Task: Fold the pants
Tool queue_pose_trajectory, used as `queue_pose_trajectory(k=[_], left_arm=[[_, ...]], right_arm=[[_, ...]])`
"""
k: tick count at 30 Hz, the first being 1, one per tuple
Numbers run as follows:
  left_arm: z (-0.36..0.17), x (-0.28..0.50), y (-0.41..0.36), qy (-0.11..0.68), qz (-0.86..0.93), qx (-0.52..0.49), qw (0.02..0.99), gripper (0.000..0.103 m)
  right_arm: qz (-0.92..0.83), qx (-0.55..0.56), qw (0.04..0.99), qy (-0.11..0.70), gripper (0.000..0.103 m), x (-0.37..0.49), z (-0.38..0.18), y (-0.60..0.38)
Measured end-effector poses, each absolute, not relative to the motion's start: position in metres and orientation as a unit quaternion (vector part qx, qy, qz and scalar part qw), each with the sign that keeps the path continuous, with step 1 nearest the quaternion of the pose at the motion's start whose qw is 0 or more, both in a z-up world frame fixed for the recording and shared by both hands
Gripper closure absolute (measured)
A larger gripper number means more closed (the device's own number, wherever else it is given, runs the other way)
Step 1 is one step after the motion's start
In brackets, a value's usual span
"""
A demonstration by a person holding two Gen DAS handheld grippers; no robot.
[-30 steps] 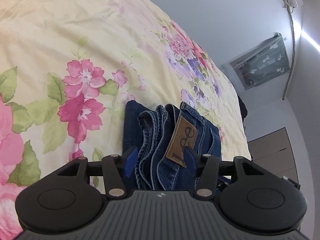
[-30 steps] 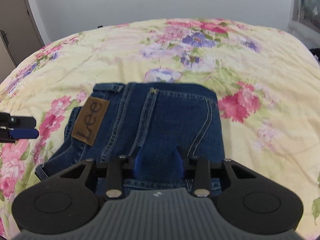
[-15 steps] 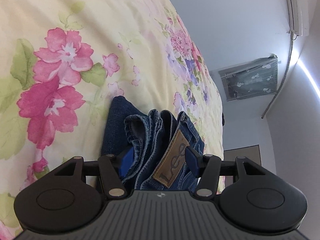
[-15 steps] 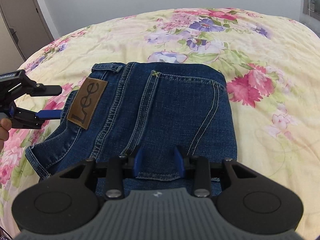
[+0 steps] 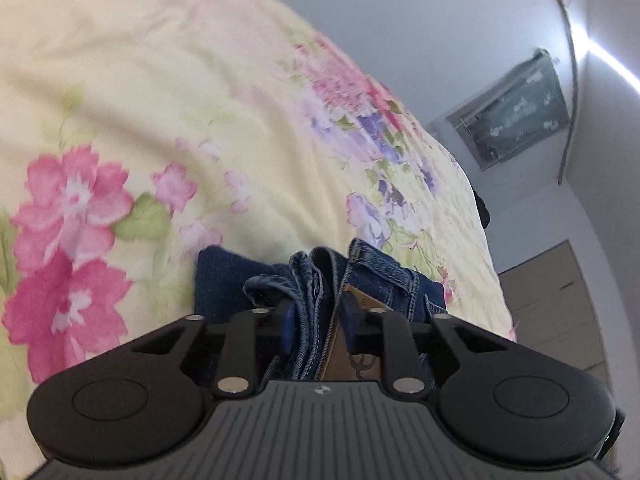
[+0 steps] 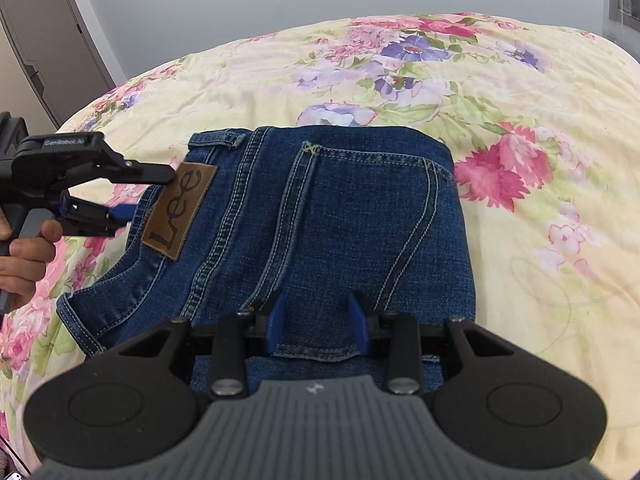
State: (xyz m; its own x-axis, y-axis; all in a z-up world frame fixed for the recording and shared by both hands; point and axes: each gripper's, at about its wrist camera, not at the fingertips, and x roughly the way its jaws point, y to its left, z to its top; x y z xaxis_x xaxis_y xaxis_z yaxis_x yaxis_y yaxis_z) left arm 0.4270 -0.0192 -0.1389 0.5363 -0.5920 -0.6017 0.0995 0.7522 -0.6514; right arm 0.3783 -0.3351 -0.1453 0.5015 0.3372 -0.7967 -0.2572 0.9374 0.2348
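The folded blue jeans (image 6: 340, 220), with a brown Lee patch (image 6: 180, 208), lie on the flowered bedspread. My left gripper (image 5: 318, 326) is at their waistband end. Its jaws are closing, and the bunched waistband layers (image 5: 316, 280) and the patch sit squeezed between the blue pads (image 5: 286, 326). In the right wrist view this left gripper (image 6: 148, 192) comes in from the left beside the patch, held by a hand (image 6: 24, 256). My right gripper (image 6: 316, 322) is at the near folded edge, its pads half apart with denim filling the gap between them.
The yellow flowered bedspread (image 6: 520, 128) spreads all round the jeans. A grey wall lies beyond the bed, with a wardrobe door (image 6: 44, 48) at the left. A covered window (image 5: 516, 124) and a pipe (image 5: 572, 92) are on the far wall.
My left gripper slid forward over the waistband and its jaws narrowed onto the denim layers. In the right wrist view it came in from the left up to the patch. The right gripper stayed put.
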Motion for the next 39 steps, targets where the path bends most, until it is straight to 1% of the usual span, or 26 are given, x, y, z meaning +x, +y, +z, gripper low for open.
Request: queue_pose_trajectory(k=[3, 6, 8, 11, 13, 15, 17, 20, 27, 31, 33, 34, 35, 37, 39], left_arm=[[-0.101, 0.408, -0.042, 0.398, -0.25, -0.152, 0.869, 0.1], [-0.076, 0.39, -0.054, 0.362, -0.279, -0.082, 0.886, 0.102], [-0.072, 0.392, -0.05, 0.359, -0.266, -0.086, 0.89, 0.103], [-0.088, 0.411, -0.03, 0.403, -0.211, -0.126, 0.882, 0.102], [-0.101, 0.418, -0.012, 0.42, -0.204, -0.188, 0.864, 0.098], [-0.107, 0.415, -0.004, 0.422, -0.211, -0.226, 0.852, 0.074], [-0.109, 0.416, -0.005, 0.415, -0.221, -0.249, 0.847, 0.064], [-0.112, 0.422, -0.016, 0.415, -0.231, -0.268, 0.838, 0.061], [-0.135, 0.439, -0.054, 0.434, -0.222, -0.225, 0.844, 0.061], [-0.146, 0.448, -0.055, 0.437, -0.242, -0.247, 0.831, 0.06], [-0.151, 0.453, -0.059, 0.441, -0.249, -0.261, 0.822, 0.058], [-0.152, 0.453, -0.062, 0.441, -0.242, -0.255, 0.826, 0.059], [-0.151, 0.452, -0.065, 0.439, -0.234, -0.242, 0.833, 0.065], [-0.143, 0.443, -0.071, 0.427, -0.225, -0.213, 0.85, 0.071], [-0.126, 0.431, -0.078, 0.41, -0.228, -0.177, 0.865, 0.081]], right_arm=[[0.166, 0.065, 0.862, 0.475, 0.069, 0.381, -0.144, -0.338], [0.171, 0.069, 0.856, 0.483, 0.069, 0.385, -0.144, -0.337], [0.172, 0.052, 0.856, 0.485, 0.069, 0.386, -0.143, -0.332], [0.172, 0.039, 0.855, 0.488, 0.069, 0.387, -0.143, -0.327], [0.17, 0.038, 0.853, 0.492, 0.069, 0.389, -0.144, -0.327], [0.172, 0.036, 0.853, 0.492, 0.069, 0.39, -0.144, -0.328], [0.177, 0.036, 0.853, 0.49, 0.069, 0.389, -0.145, -0.33], [0.182, 0.043, 0.852, 0.49, 0.069, 0.389, -0.145, -0.332], [0.19, 0.046, 0.849, 0.49, 0.069, 0.391, -0.145, -0.334], [0.198, 0.056, 0.849, 0.486, 0.069, 0.389, -0.146, -0.338], [0.2, 0.062, 0.849, 0.485, 0.069, 0.39, -0.147, -0.34], [0.201, 0.065, 0.849, 0.485, 0.069, 0.39, -0.147, -0.341], [0.202, 0.068, 0.848, 0.484, 0.069, 0.39, -0.147, -0.342], [0.204, 0.081, 0.848, 0.482, 0.069, 0.39, -0.146, -0.346], [0.203, 0.1, 0.848, 0.479, 0.069, 0.388, -0.145, -0.35]])
